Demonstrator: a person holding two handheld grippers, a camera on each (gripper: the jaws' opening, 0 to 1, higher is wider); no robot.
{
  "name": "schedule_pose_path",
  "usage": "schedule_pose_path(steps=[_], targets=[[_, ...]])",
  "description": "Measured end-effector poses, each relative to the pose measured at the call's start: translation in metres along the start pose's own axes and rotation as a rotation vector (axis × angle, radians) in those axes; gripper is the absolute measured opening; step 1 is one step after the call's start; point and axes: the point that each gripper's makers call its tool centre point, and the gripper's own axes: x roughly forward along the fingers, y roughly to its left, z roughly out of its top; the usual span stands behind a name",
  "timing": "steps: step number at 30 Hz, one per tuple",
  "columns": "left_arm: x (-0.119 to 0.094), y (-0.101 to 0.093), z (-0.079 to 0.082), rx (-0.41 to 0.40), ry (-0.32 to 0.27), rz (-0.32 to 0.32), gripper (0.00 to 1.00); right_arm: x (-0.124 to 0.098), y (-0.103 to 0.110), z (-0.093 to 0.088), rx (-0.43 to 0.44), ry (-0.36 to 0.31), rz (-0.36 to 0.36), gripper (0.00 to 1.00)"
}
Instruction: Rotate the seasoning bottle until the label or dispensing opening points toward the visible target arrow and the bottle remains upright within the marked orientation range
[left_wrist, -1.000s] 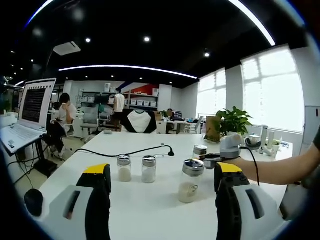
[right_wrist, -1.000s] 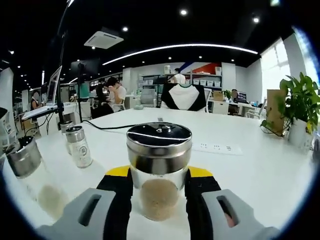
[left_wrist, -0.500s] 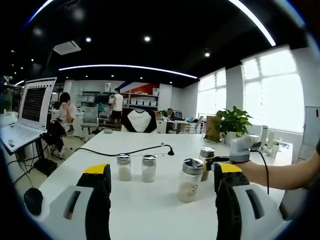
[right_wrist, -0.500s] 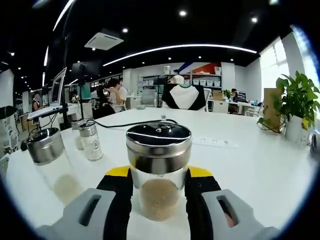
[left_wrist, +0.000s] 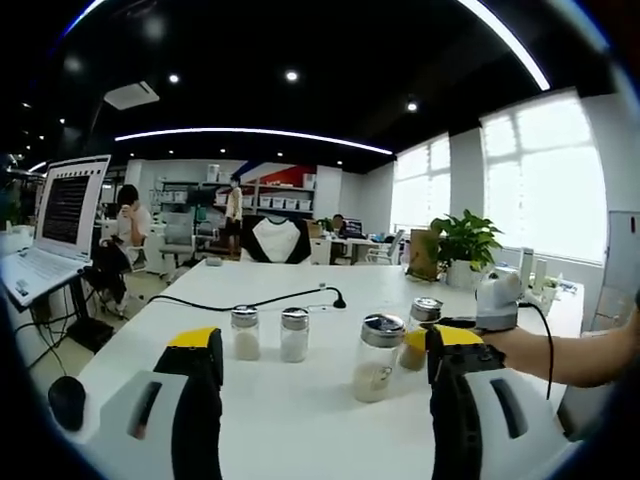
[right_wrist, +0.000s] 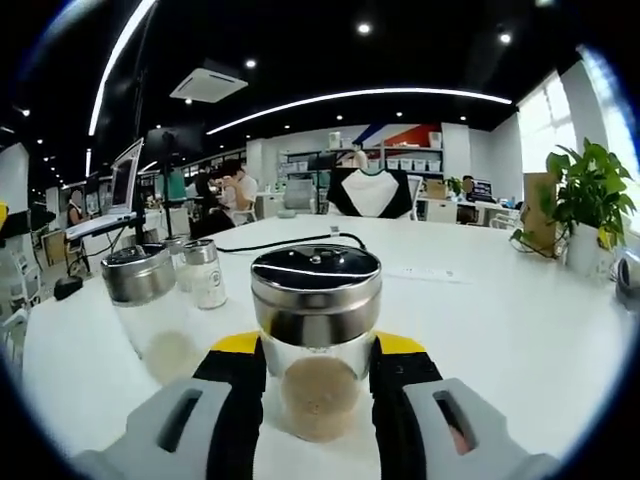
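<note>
In the right gripper view the right claw (right_wrist: 317, 385) pinches a seasoning bottle (right_wrist: 316, 340) at its clear glass body, one yellow-tipped jaw pressed on each side. The bottle stands upright on the white worktop (right_wrist: 480, 330), has a wide steel lid, and holds a low layer of tan powder. Left of it stands a second jar (right_wrist: 150, 310) of the same kind, with a steel lid and a little pale powder at the bottom. Beyond that jar are two small shakers (right_wrist: 205, 275) with whitish contents.

In the left gripper view the left claw (left_wrist: 315, 395) is spread wide, holding nothing, above the worktop (left_wrist: 290, 430). Between its jaws stand the two small shakers (left_wrist: 268, 333), side by side, each part-filled with white grains, and to their right the second jar (left_wrist: 378, 357). Just behind that jar the seasoning bottle (left_wrist: 421, 328) sits in the right claw (left_wrist: 440, 335), which comes in from the right. A black cable (left_wrist: 250, 300) lies across the worktop behind the shakers.
</note>
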Motion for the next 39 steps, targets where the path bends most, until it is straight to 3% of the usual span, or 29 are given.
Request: schedule_pose_path(steps=[16, 39], targets=[[0.003, -0.005, -0.005, 0.0, 0.01, -0.011, 0.89, -0.022, 0.026, -0.01, 0.001, 0.007, 0.021, 0.39], [0.013, -0.005, -0.006, -0.004, 0.026, -0.03, 0.89, -0.022, 0.02, -0.01, -0.003, 0.009, 0.048, 0.39]])
